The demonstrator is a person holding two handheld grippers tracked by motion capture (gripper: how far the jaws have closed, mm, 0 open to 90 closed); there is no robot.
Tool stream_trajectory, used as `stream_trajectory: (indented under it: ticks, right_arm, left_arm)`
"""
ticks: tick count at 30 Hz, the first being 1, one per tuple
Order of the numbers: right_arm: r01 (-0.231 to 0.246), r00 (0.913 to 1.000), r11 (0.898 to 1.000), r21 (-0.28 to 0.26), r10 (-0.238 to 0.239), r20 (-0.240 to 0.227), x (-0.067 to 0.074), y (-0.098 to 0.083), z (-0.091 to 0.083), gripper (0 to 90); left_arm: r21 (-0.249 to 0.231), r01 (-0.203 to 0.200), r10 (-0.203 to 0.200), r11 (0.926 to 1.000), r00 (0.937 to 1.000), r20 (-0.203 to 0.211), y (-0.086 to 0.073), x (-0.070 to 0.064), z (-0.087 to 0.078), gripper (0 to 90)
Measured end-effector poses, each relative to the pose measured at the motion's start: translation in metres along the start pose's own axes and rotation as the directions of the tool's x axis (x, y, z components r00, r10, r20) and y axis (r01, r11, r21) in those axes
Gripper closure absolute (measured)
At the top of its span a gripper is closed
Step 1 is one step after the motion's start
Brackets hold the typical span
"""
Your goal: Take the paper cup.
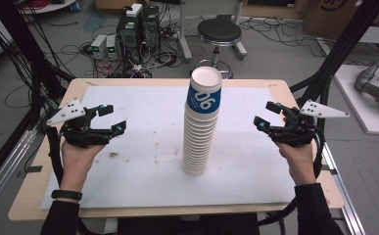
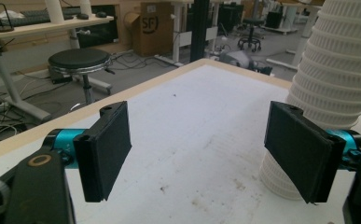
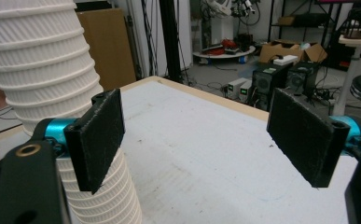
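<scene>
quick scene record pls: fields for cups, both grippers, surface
cups: one tall stack of white paper cups, upright at mid-table; top cup has a blue band
left gripper: open, left of the stack, apart from it, nothing held
right gripper: open, right of the stack, apart from it, nothing held
surface: white sheet on the wooden table, a few brown stains

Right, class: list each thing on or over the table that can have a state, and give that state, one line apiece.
Stack of paper cups: upright, nested, leaning slightly, untouched.
Top cup: mouth up, seated in the stack.
Left gripper: open, holding nothing, apart from the stack.
Right gripper: open, holding nothing, apart from the stack.
White mat: flat, stained.
</scene>
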State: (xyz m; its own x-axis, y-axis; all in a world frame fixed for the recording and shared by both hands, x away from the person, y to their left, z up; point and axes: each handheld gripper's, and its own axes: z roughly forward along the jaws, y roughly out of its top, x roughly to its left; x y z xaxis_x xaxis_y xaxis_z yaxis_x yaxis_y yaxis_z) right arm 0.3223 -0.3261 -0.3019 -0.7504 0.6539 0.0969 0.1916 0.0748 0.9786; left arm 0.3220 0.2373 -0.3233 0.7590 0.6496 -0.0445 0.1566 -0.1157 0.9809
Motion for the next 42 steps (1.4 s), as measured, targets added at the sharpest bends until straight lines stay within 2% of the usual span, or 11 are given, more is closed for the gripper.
stream_trajectory:
  ticks: [4,11,15,16,23,28,31,32,34,36,42]
  right_arm:
    - [-0.005,0.9998,1.000,-0.024,0.004,-0.019,0.000,0.001,-0.004,19.3]
    - [0.016,0.9981,1.000,-0.021,-0.017,-0.060,0.002,0.007,-0.008,19.3]
    - [0.028,0.9960,0.999,-0.022,-0.029,-0.085,0.007,0.010,-0.008,19.2]
    - [0.034,0.9937,0.999,-0.022,-0.036,-0.106,0.009,0.012,-0.007,19.1]
    - [0.055,0.9848,0.998,-0.010,-0.056,-0.165,0.019,0.018,-0.002,18.2]
    - [0.055,0.9793,0.998,-0.005,-0.055,-0.195,0.024,0.024,0.003,18.1]
    - [0.065,0.9741,0.998,-0.010,-0.066,-0.216,0.028,0.030,0.006,18.1]
    - [0.066,0.9724,0.998,-0.011,-0.067,-0.224,0.030,0.033,0.007,18.2]
    - [0.070,0.9699,0.997,-0.015,-0.071,-0.233,0.033,0.036,0.008,18.2]
    - [0.084,0.9609,0.996,-0.026,-0.088,-0.262,0.040,0.045,0.011,18.2]
    - [0.127,0.9528,0.992,-0.023,-0.128,-0.275,0.052,0.060,0.016,18.2]
  left_arm:
    - [0.008,0.011,-0.011,0.9999,0.9999,0.009,0.001,0.000,-0.001,22.5]
    - [-0.016,0.023,-0.023,0.9996,0.9989,0.041,0.000,-0.001,-0.001,22.5]
    - [-0.015,0.012,-0.011,0.9998,0.9982,0.059,0.001,-0.003,0.001,22.5]
    - [-0.011,0.006,-0.005,0.9999,0.9982,0.060,0.001,-0.004,0.001,22.6]
    - [-0.006,0.012,-0.011,0.9999,0.9953,0.096,0.002,-0.005,0.003,22.5]
    - [0.007,-0.005,0.005,1.0000,0.9939,0.111,0.006,-0.008,0.004,22.1]
    - [0.011,-0.014,0.013,0.9998,0.9919,0.126,0.008,-0.011,0.004,22.1]
    - [0.009,-0.007,0.006,0.9999,0.9896,0.144,0.008,-0.012,0.004,22.1]
    - [0.010,-0.007,0.005,0.9999,0.9892,0.147,0.008,-0.013,0.004,22.1]
    - [0.020,-0.012,0.009,0.9997,0.9893,0.145,0.008,-0.014,0.005,22.1]
    - [0.010,-0.004,0.003,0.9999,0.9888,0.149,0.009,-0.014,0.004,22.1]
